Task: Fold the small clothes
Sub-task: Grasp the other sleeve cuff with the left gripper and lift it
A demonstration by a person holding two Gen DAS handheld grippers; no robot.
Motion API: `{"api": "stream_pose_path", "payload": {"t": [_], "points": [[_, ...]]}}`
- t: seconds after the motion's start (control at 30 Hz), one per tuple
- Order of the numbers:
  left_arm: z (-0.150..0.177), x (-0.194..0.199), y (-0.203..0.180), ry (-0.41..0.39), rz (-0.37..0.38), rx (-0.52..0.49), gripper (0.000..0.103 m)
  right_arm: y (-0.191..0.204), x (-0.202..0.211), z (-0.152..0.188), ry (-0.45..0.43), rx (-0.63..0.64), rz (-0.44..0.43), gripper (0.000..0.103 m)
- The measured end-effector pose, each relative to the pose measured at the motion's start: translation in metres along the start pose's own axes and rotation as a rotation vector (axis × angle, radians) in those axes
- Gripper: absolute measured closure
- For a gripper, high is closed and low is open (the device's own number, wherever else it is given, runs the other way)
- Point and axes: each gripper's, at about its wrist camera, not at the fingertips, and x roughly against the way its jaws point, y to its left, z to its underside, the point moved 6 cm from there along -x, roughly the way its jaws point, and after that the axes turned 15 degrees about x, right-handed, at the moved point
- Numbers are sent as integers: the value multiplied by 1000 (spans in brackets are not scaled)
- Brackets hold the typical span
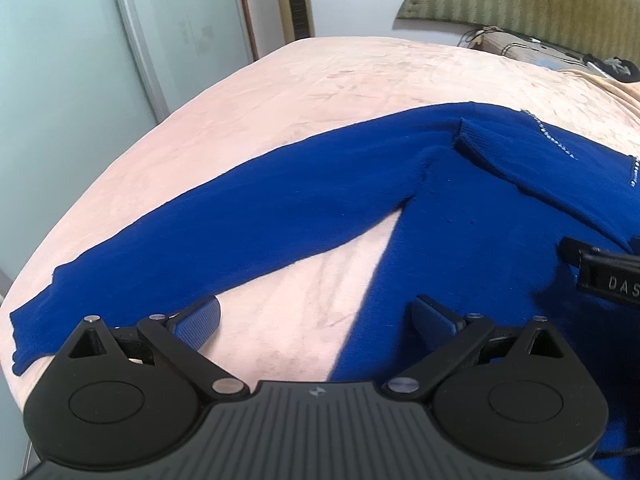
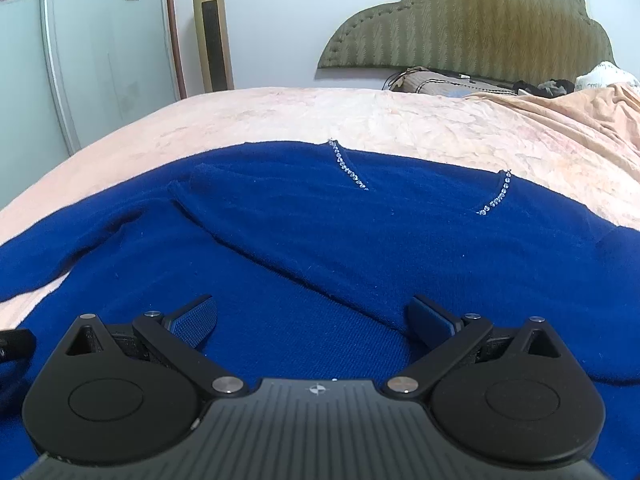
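The left gripper (image 1: 316,322) is released, its two blue-padded fingers (image 1: 200,320) spread wide with nothing between them; the left pad hangs over bare bedcover and the right pad over blue knit, and contact cannot be told. The right gripper (image 2: 313,320) is likewise spread wide and empty, both pads over the garment's body, just beside a folded edge that runs diagonally toward 4 o'clock.

The royal-blue knitted sweater with a rhinestone-trimmed V-neck (image 2: 360,240) lies flat on the pale peach plush bedcover (image 2: 280,116), directly ahead of and beneath both grippers. Its body runs from the grippers toward 12 o'clock, neckline at the far end pointing to the headboard. In the left wrist view, one long sleeve (image 1: 200,232) stretches out from the shoulder toward 8 o'clock, its cuff near the bed's edge. The other sleeve (image 2: 224,196) is folded across the chest, cuff toward 10 o'clock.

Beyond the bed stand an olive quilted headboard (image 2: 472,24), a gold tower appliance (image 2: 212,32) at 11 o'clock and a frosted sliding door (image 2: 108,56).
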Motion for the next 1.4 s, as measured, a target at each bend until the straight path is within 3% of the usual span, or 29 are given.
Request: {"api": "stream_pose_path", "payload": {"t": [0.17, 0.27, 0.37, 0.5, 0.63, 0.73, 0.97, 1.0, 1.07, 1.1, 1.13, 1.23, 1.3, 1.4], "points": [[-5, 1, 10, -14, -50, 21, 0, 5, 7, -1, 18, 44, -10, 0], [-8, 1, 31, -14, -100, 83, 0, 11, 17, -2, 8, 54, -40, 0], [-10, 0, 67, 7, -104, 240, 0, 19, 28, -4, -20, 87, -64, 0], [-5, 6, 138, -6, -105, 576, 0, 30, 39, -4, -58, 131, -98, 0], [4, 12, 195, -47, -29, 868, 1, 31, 38, -2, -67, 111, -122, 0], [5, 13, 218, -76, 67, 1007, 1, 26, 34, 1, -54, 65, -140, 0], [-12, 1, 250, -97, 137, 1143, 2, 18, 33, 6, -55, -3, -141, 0], [-13, 1, 253, -94, 133, 1153, 8, 18, 32, 6, -54, -4, -141, 0], [-9, 8, 256, -99, 89, 1148, 42, 19, 32, 7, -50, -2, -139, 0], [-9, 7, 256, -92, 61, 1124, 75, 18, 32, 8, -51, 1, -139, 0], [-8, 3, 257, -67, 40, 1102, 90, 19, 32, 8, -50, 3, -138, 0], [-2, 1, 261, -70, 46, 1114, 96, 19, 33, 8, -50, 2, -138, 0], [-10, 3, 256, -83, 22, 1066, 97, 19, 33, 8, -50, 1, -139, 0], [-36, 15, 247, -185, -26, 969, 97, 18, 35, 7, -54, 2, -130, 0]]}}
